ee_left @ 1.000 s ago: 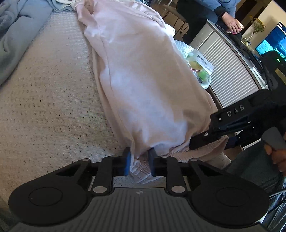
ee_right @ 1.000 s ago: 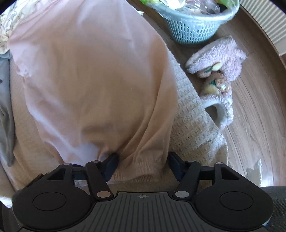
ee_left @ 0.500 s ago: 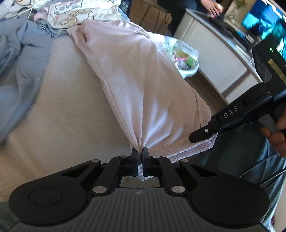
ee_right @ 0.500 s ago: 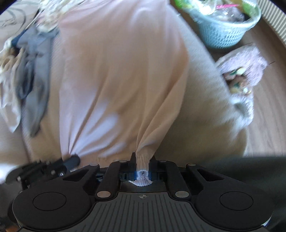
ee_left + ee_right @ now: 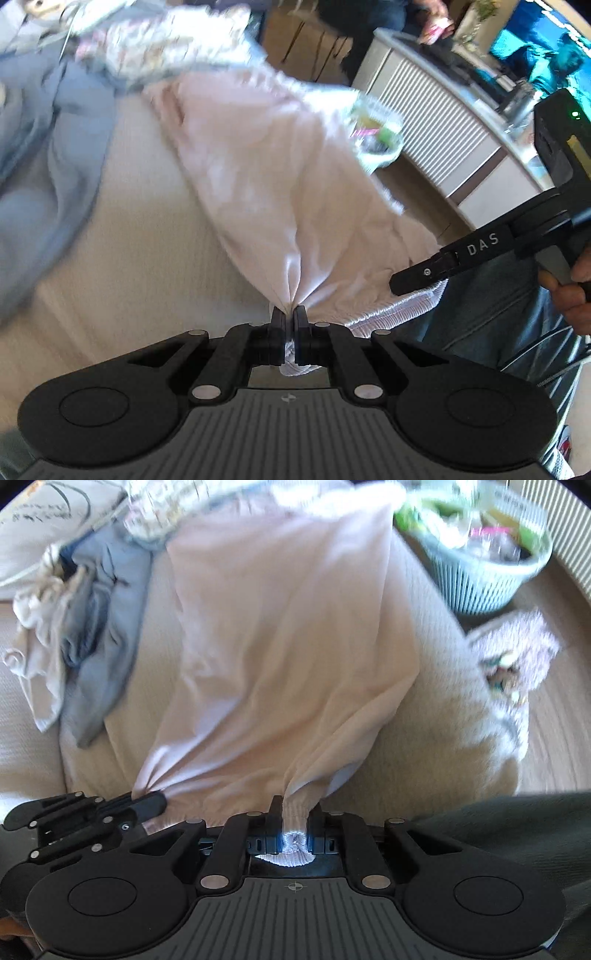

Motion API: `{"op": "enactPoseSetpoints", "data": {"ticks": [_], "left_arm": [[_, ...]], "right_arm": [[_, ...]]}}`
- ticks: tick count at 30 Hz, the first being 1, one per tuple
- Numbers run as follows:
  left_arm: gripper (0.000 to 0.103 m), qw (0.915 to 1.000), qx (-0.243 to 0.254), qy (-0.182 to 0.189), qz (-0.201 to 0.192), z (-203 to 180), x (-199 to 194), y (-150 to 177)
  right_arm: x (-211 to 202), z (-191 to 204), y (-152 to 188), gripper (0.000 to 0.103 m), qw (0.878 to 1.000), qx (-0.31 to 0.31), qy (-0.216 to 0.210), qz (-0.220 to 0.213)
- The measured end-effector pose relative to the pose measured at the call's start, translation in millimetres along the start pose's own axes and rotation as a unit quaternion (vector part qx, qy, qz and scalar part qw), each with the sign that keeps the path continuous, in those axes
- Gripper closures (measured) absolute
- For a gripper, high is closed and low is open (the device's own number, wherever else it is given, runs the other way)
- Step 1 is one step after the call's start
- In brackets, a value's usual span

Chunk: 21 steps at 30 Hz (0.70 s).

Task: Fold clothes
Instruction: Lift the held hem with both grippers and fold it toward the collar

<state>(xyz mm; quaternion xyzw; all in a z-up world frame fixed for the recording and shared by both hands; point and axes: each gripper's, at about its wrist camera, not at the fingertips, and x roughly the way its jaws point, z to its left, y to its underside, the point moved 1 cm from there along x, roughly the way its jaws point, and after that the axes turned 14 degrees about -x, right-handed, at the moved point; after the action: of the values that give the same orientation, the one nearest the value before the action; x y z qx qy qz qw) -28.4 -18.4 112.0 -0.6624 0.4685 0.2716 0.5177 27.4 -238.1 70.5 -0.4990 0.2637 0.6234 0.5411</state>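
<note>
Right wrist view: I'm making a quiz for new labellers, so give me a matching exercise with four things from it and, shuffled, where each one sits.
Things:
1. pink garment
2. blue-grey clothes
3. basket
4. fluffy slipper

Places:
A. on the floor, upper right, full of small items
B. bunched on the bed, left of the pink fabric
C. spread on the bed, hem pinched in the right gripper
D. on the wooden floor beside the bed, below the basket

Pairs: 1-C, 2-B, 3-A, 4-D
</note>
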Motion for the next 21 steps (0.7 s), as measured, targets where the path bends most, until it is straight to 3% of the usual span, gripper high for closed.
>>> {"op": "enactPoseSetpoints", "data": {"ticks": [5, 11, 21], "left_arm": [[0.099, 0.9989, 0.023, 0.013, -0.037, -14.3, -12.5, -33.5], [0.099, 0.9975, 0.031, 0.020, -0.061, -25.5, -2.8, -94.6], [0.099, 0.9979, -0.001, -0.003, -0.065, -7.2, 48.6, -189.2]], "right_arm": [[-27.4, -7.8, -21.5, 0.091, 0.999, 0.003, -0.009, -0.039], [-45.2, -33.0, -60.2, 0.091, 0.996, 0.049, -0.029, -0.072], [-20.1, -74.1, -163.2, 0.091, 0.990, 0.100, -0.051, -0.091]]}}
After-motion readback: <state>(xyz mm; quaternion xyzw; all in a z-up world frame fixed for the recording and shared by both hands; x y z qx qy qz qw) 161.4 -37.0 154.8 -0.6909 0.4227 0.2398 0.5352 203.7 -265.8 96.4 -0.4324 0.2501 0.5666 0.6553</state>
